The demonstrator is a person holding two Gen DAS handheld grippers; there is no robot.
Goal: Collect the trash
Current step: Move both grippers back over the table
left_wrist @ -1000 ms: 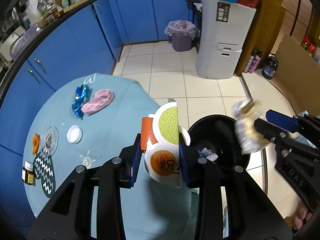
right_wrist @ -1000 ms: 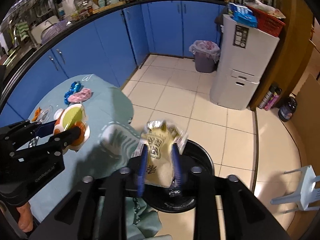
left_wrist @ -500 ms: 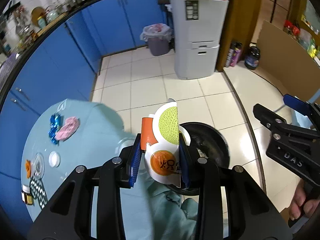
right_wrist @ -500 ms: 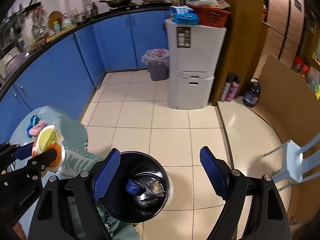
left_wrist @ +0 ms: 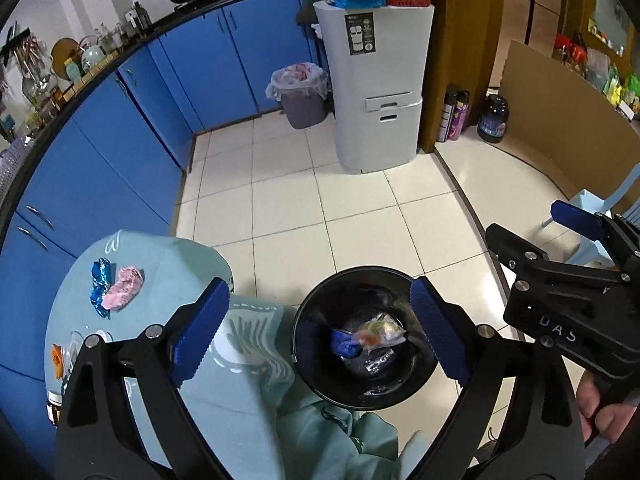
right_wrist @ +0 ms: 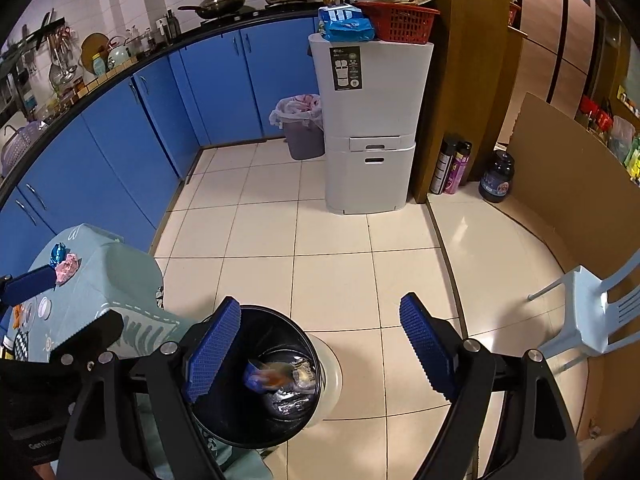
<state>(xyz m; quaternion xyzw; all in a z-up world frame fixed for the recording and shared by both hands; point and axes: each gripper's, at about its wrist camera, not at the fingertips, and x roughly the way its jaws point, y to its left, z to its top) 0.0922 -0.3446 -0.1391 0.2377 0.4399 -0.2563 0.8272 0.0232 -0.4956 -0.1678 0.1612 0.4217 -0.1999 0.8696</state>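
My left gripper (left_wrist: 318, 334) hangs over the black bin (left_wrist: 360, 270), its jaws opening with nothing between them. An orange and green wrapper (left_wrist: 378, 330) lies in the bin on other trash. My right gripper (right_wrist: 320, 350) is open and empty just right of the black bin (right_wrist: 280, 314), and also shows at the right edge of the left wrist view as the right gripper (left_wrist: 532, 228). A blue wrapper (left_wrist: 98, 280) and a pink wrapper (left_wrist: 124, 292) lie on the teal-clothed table (left_wrist: 168, 264), behind and left of both grippers.
A grey drawer unit (left_wrist: 376, 92) and a lined waste bin (left_wrist: 300, 96) stand at the far blue cabinets. A plastic chair (right_wrist: 592, 304) and a cardboard sheet (right_wrist: 560, 168) are on the right. A glass lid and a small jar sit at the table's near edge.
The left gripper has opened and the orange and green wrapper has dropped into the bin. The right gripper let go of its crumpled wrapper earlier and stays open. Both moved over the bin.
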